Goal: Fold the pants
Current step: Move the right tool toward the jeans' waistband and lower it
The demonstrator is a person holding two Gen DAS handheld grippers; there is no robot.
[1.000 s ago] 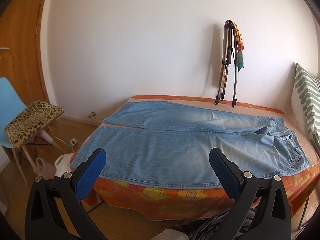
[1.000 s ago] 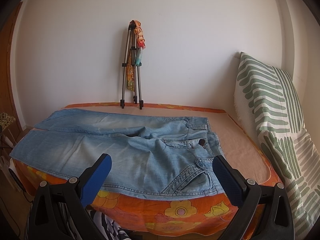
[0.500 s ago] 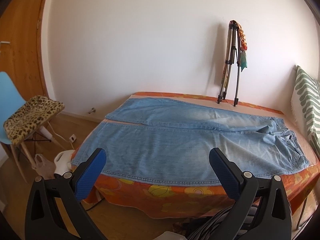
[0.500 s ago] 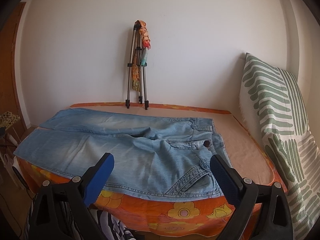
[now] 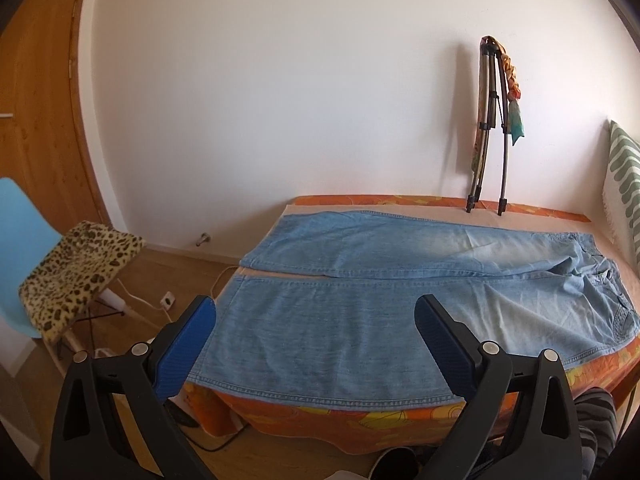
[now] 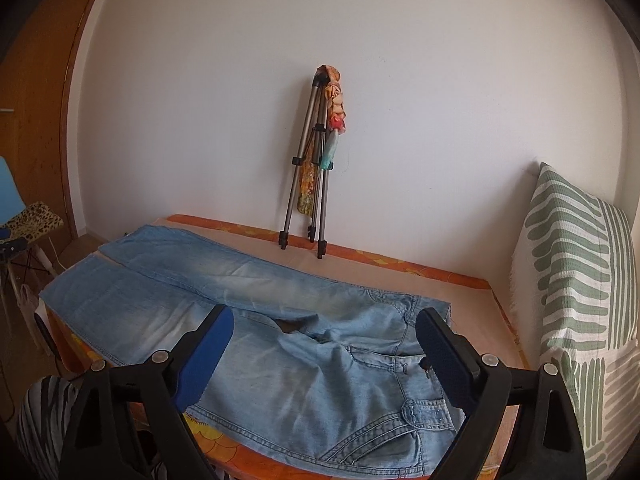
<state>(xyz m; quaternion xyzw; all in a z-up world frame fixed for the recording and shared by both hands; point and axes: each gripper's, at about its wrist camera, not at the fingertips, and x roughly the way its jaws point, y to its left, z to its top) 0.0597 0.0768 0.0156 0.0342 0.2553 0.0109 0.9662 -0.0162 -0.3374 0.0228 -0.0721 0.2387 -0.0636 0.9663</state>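
both claws stand spread wide with nothing between the blue pads: the left gripper [image 5: 316, 320] hangs over the near leg toward its hem, and the right gripper [image 6: 324, 332], whose jaws have just been closing a little yet remain wide and empty, hangs over the seat and waistband end. neither touches cloth. under them the jeans [image 5: 380, 320] lie flat and face up along the bed [image 5: 360, 428], both legs straight and side by side with a thin strip of sheet between them, the near leg's outer seam running right along the mattress edge and slightly over it. the hems point toward the chair side, the waist toward the striped pillow [image 6: 576, 292]. further back a folded tripod [image 6: 312, 184] leans on the wall with its feet on the far edge of the bed, well apart from the far leg. off the bed sits a chair with a leopard cushion [image 5: 76, 276]. the fold looks not yet begun. the risk i see is the near edge: a pinch taken there may catch the orange bedcover along with the denim, or a loose grip may let the heavy cloth slide off toward the floor. lifting the two ends unevenly would skew the legs, and a wide swing toward the wall could knock the tripod.
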